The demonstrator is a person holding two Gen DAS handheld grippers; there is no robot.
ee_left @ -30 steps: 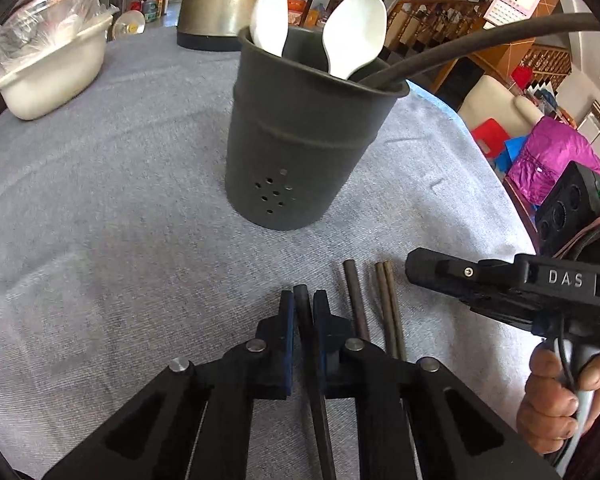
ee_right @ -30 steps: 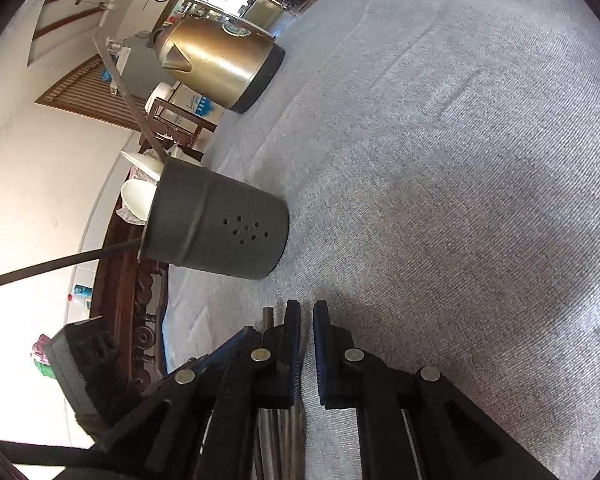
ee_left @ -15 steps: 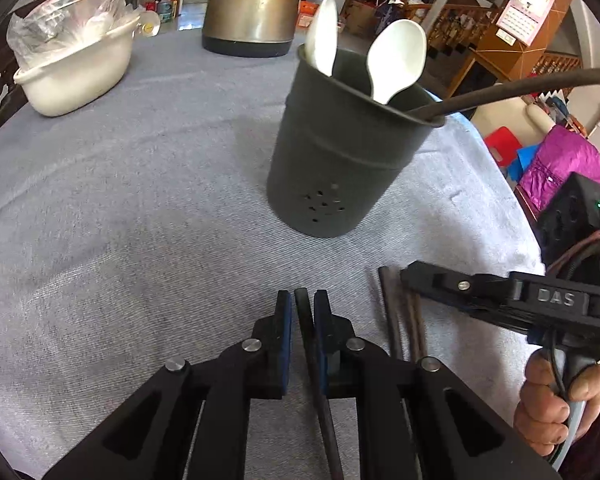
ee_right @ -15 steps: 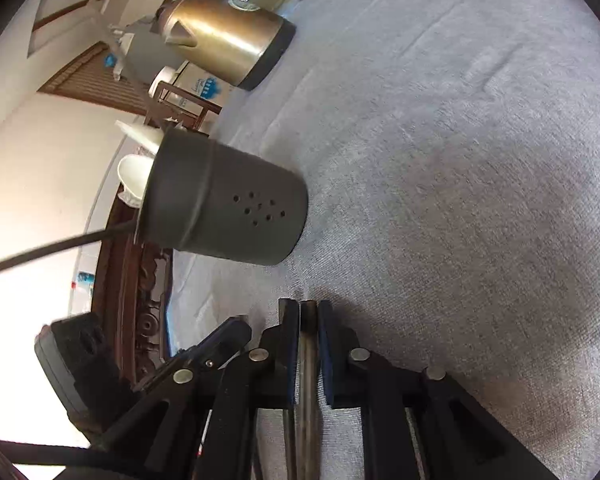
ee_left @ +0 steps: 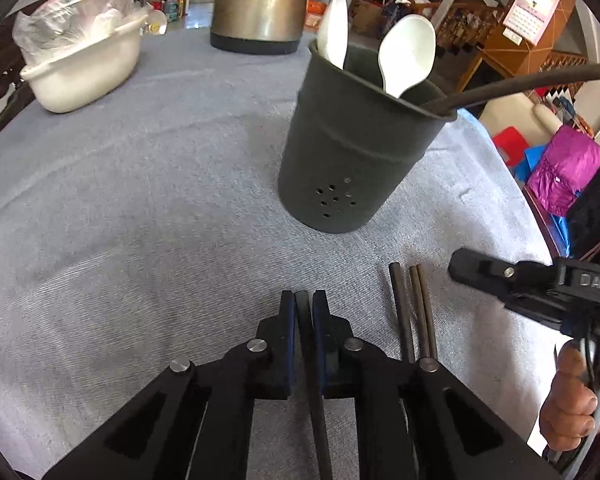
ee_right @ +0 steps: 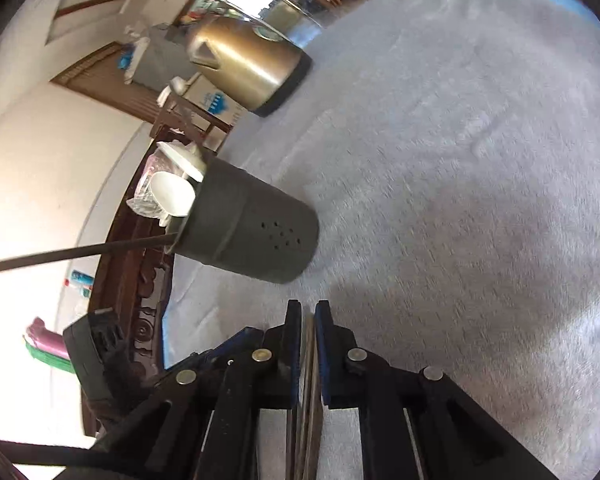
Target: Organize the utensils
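Grey holder [ee_left: 356, 160] already stocked with white spoons [ee_left: 408, 56]; one chopstick [ee_left: 306, 328] is clamped by the left gripper [ee_left: 303, 312], loose chopsticks [ee_left: 414, 312] at three o'clock; right gripper [ee_right: 308, 320] state cannot be told.

The tablecloth [ee_left: 120, 220] is grey woven cloth, a bit rough, not shiny. The utensil holder [ee_left: 352, 160] looks like dull dark grey metal with small round holes. The two spoons [ee_left: 406, 56] in it are smooth white plastic with a soft shine. The kettle [ee_left: 260, 4] is shiny gold-brown metal on a black base. The white tub [ee_left: 84, 76] is smooth plastic under a crinkly clear bag [ee_left: 72, 28]. The chopsticks [ee_left: 412, 312] are dull dark brown.
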